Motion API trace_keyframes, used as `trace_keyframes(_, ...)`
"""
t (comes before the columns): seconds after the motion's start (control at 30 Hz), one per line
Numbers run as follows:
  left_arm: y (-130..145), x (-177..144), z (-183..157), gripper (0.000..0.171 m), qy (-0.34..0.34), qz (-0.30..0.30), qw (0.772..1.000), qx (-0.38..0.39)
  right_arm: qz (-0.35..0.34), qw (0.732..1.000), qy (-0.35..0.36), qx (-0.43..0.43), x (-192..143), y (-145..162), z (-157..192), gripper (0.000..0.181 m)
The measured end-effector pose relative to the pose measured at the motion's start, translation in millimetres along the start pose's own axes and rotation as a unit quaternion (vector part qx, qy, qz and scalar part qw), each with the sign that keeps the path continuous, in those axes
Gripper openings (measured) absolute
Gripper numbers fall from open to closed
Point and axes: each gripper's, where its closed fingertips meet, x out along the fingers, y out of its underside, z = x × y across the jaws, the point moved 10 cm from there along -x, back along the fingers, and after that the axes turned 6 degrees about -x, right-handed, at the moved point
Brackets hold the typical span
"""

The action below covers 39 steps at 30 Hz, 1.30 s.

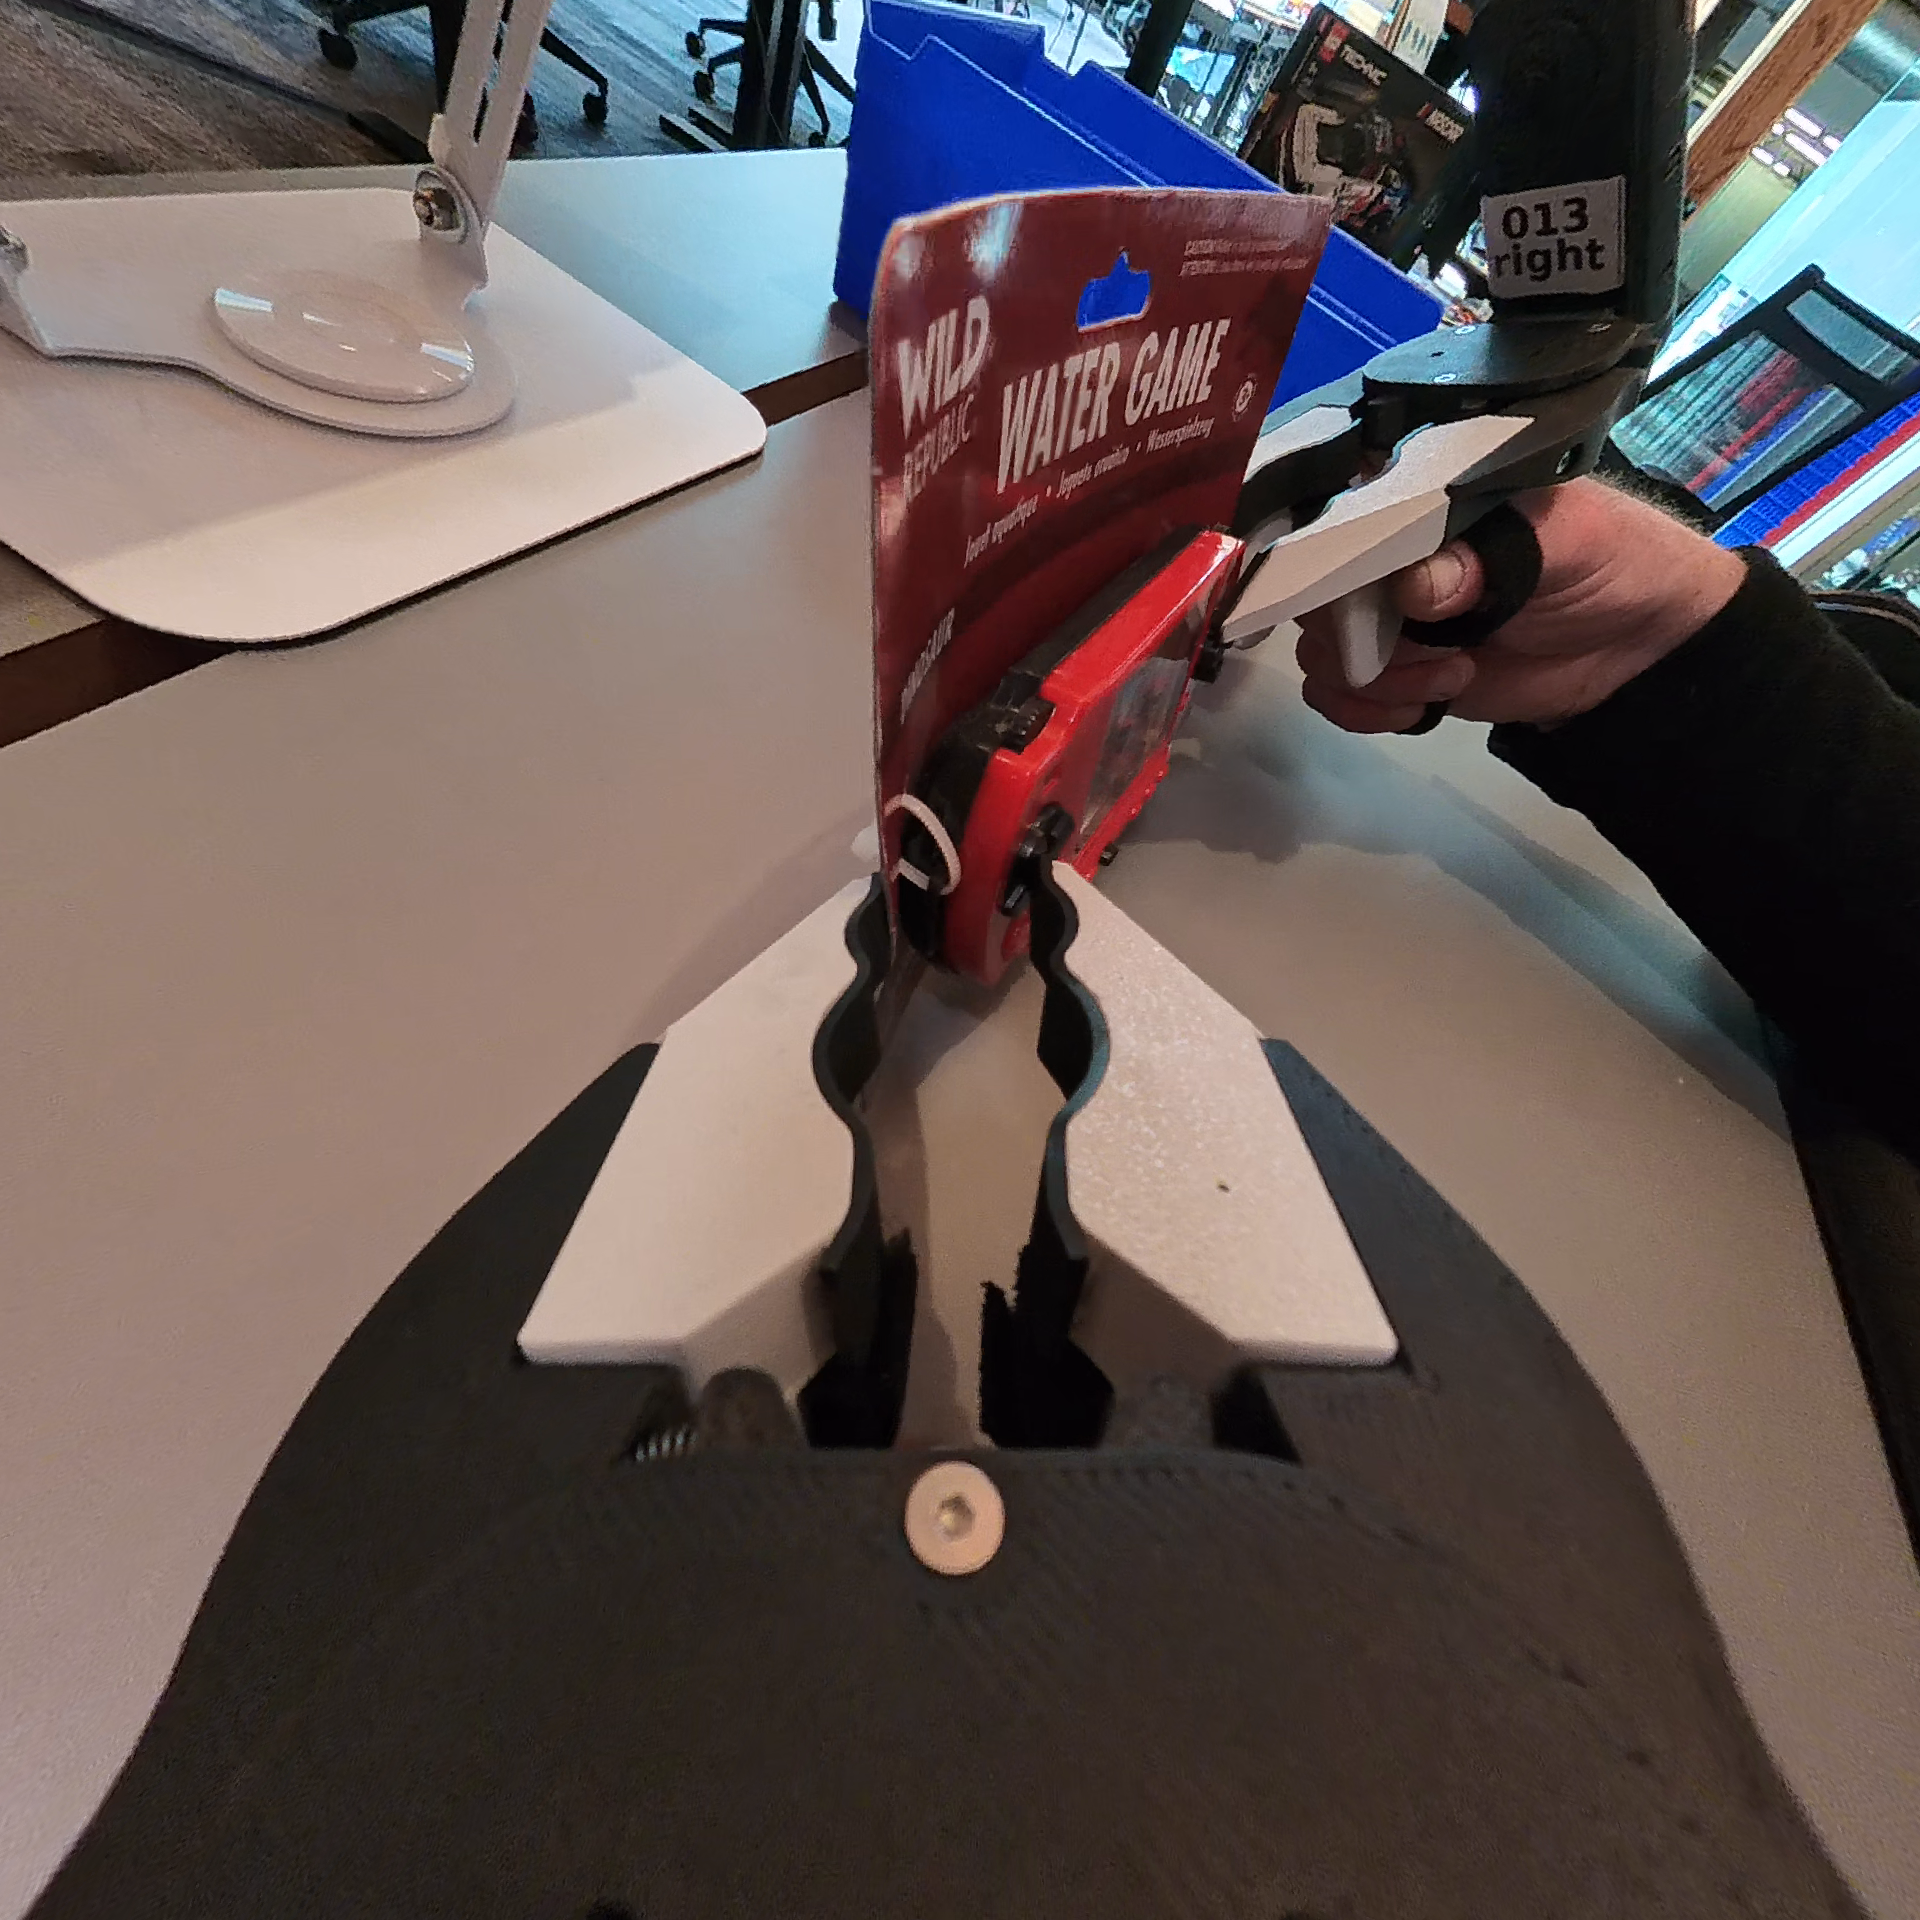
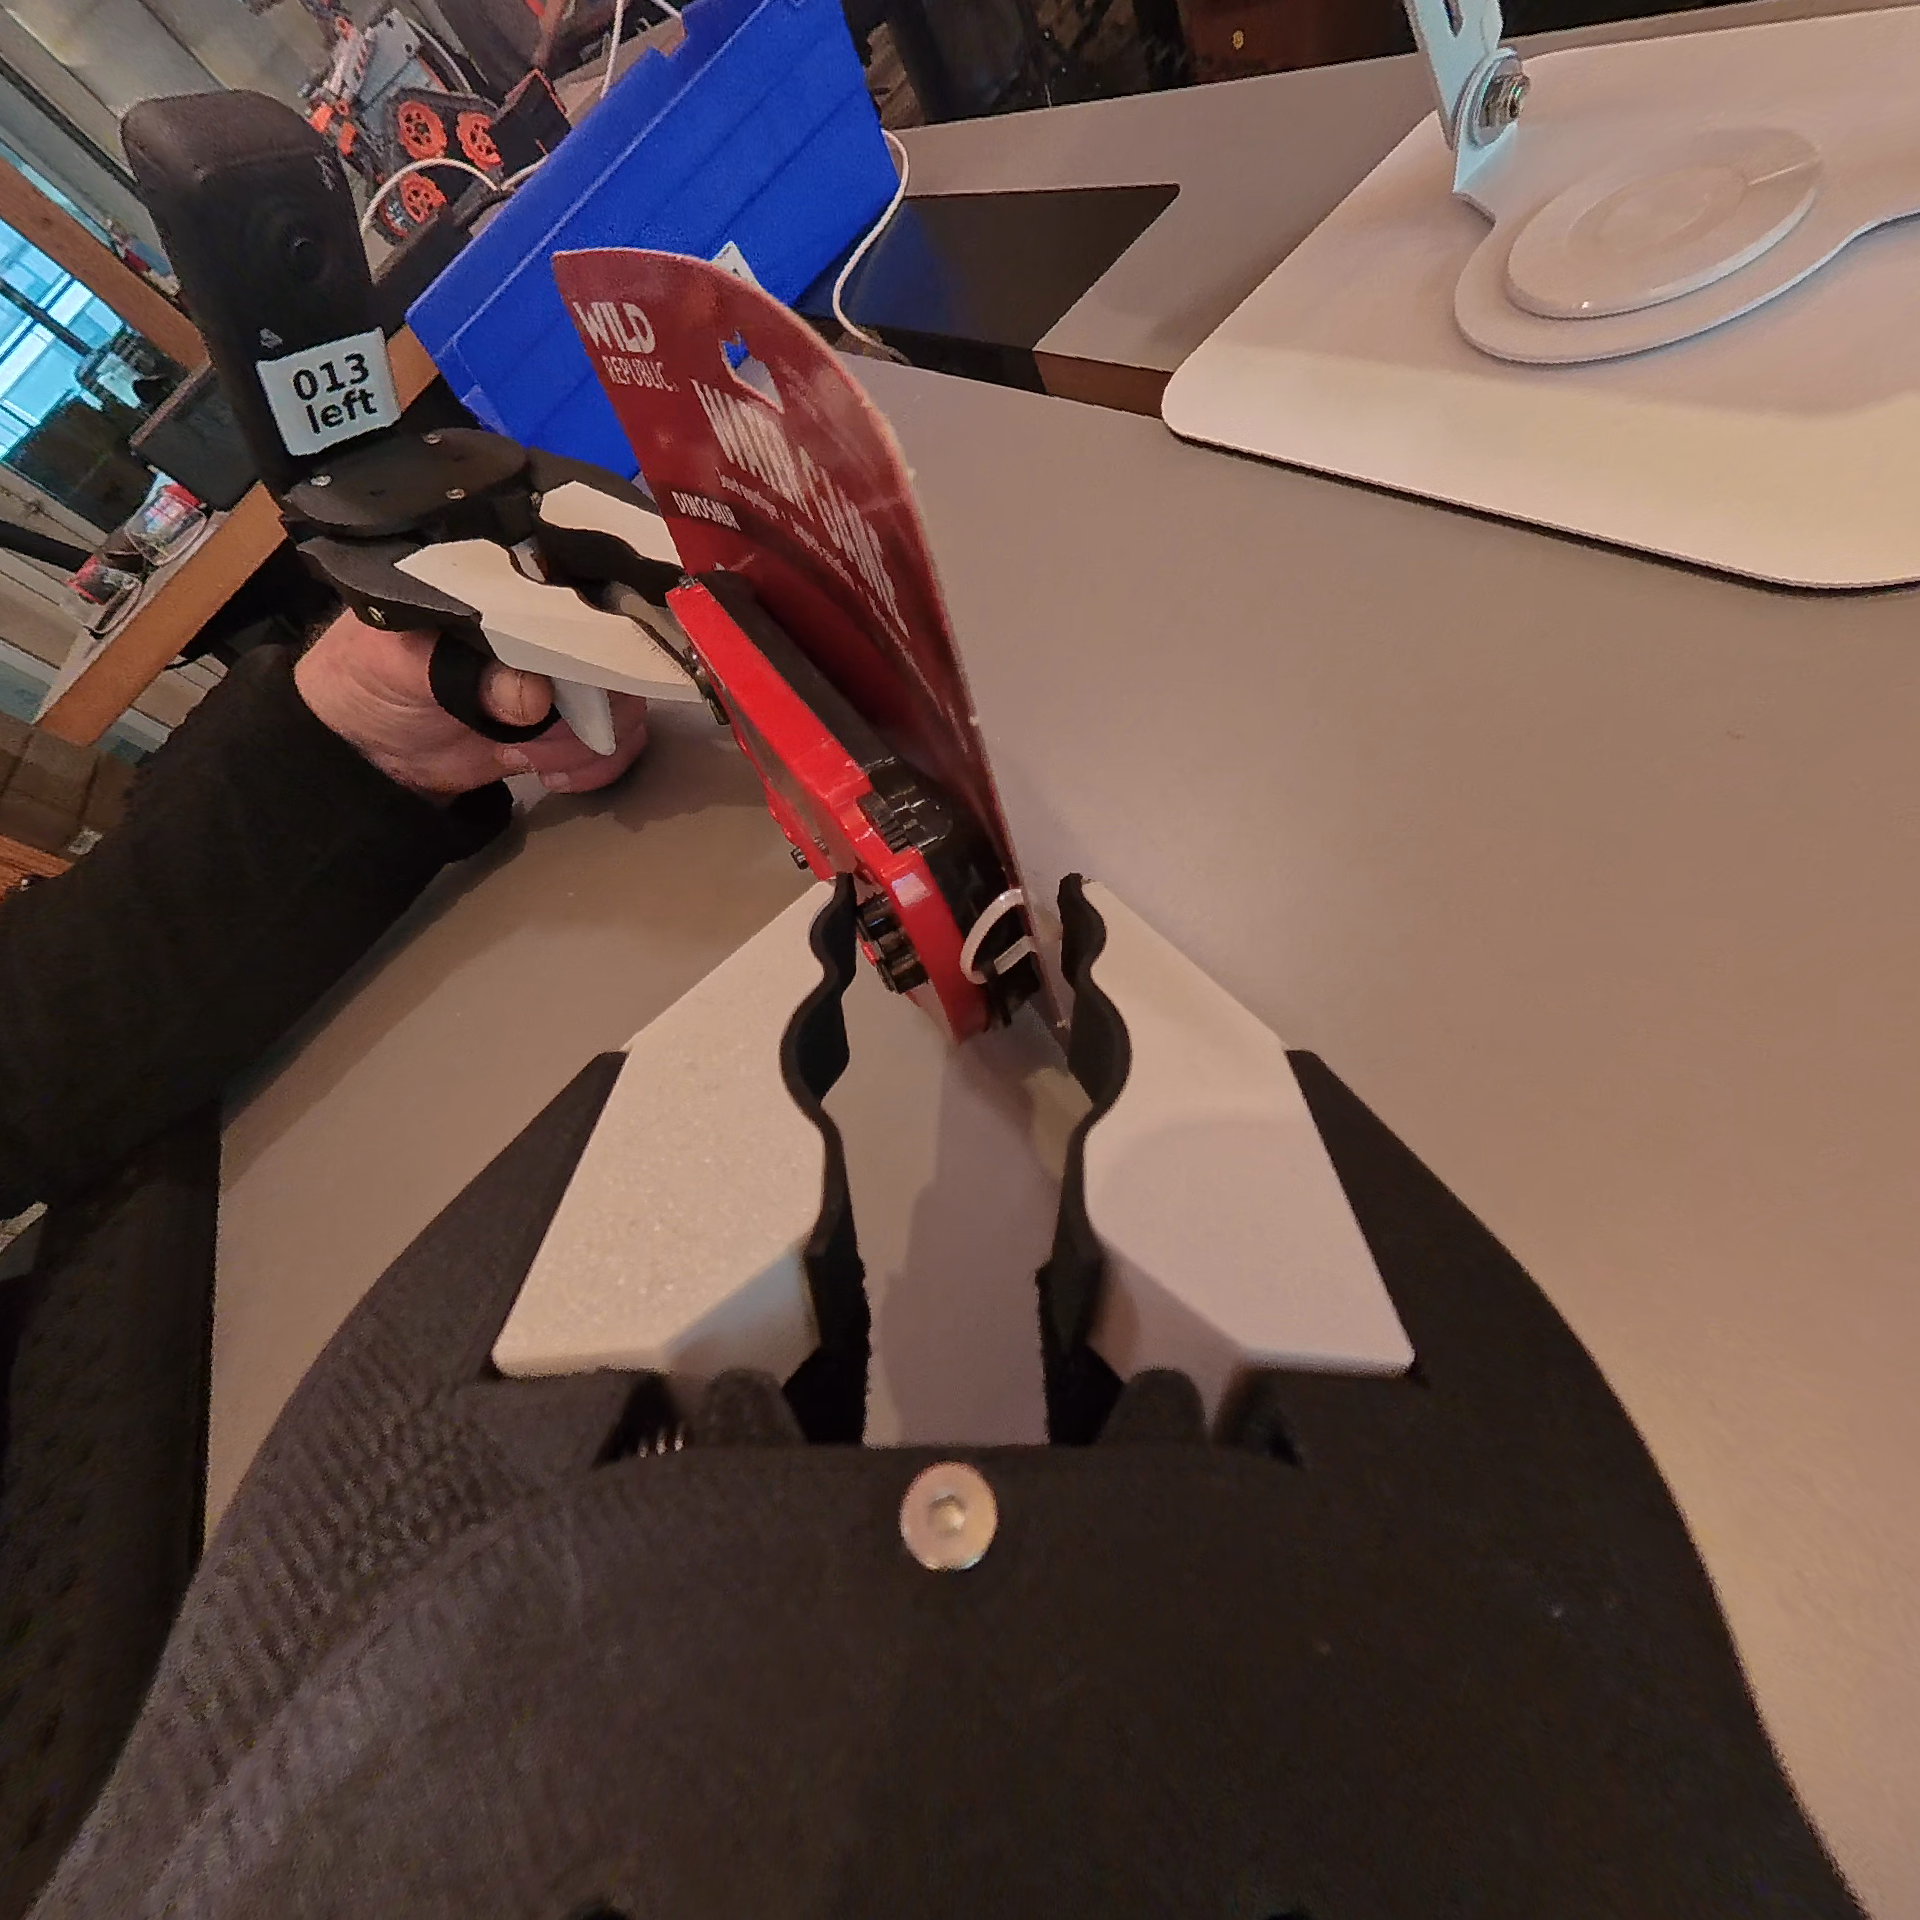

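Standing on edge on a grey table [image 1: 416, 831], a red handheld toy [image 1: 1081, 748] tied to a dark red backing card [image 1: 1060, 436] is seen in the left wrist view. The near end of the toy and card is pinched between the jaws of the left gripper [image 1: 961, 904], whose black wavy pads press on either side. At the far end, the right gripper [image 1: 1236, 582] is held by a hand [image 1: 1496, 623] in a dark sleeve, and its white fingers meet the toy's other end. A blue bin [image 1: 997, 156] is seen behind the card, and a white stand base [image 1: 364, 343] sits on a white mat at upper left.

In the right wrist view, the same toy [image 2: 821, 758] and card [image 2: 790, 468] are seen from the opposite end, upright and slightly tilted on the table [image 2: 1351, 831]. The right gripper [image 2: 956, 914] is closed around the near end, card and toy lying between its pads. The left gripper [image 2: 675, 623] is clamped on the far end, gripped by a hand [image 2: 436, 707]. The blue bin [image 2: 665, 208] is placed behind, and the white stand base [image 2: 1642, 239] at upper right.
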Motion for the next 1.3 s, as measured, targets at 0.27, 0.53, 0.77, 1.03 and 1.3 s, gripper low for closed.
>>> trace_keyframes(0.27,1,-1,1,0.034,0.006,0.005,1.0,-0.019,0.019,0.999,-0.016,-0.044,-3,3,4,0.041)
trace_keyframes(0.53,1,0,3,0.033,0.009,0.002,0.999,-0.037,0.03,0.997,-0.002,-0.076,0,6,2,0.037)
trace_keyframes(0.77,1,-2,4,0.032,0.006,0.0,0.999,-0.035,0.02,0.998,0.001,-0.064,5,6,0,0.029)
trace_keyframes(1.03,-1,-4,5,0.032,-0.001,-0.001,0.999,-0.035,0.012,0.999,-0.011,-0.048,7,6,-1,0.034)
trace_keyframes(1.3,0,-3,5,0.032,0.007,0.002,0.999,-0.04,0.015,0.999,-0.016,-0.047,5,7,-1,0.038)
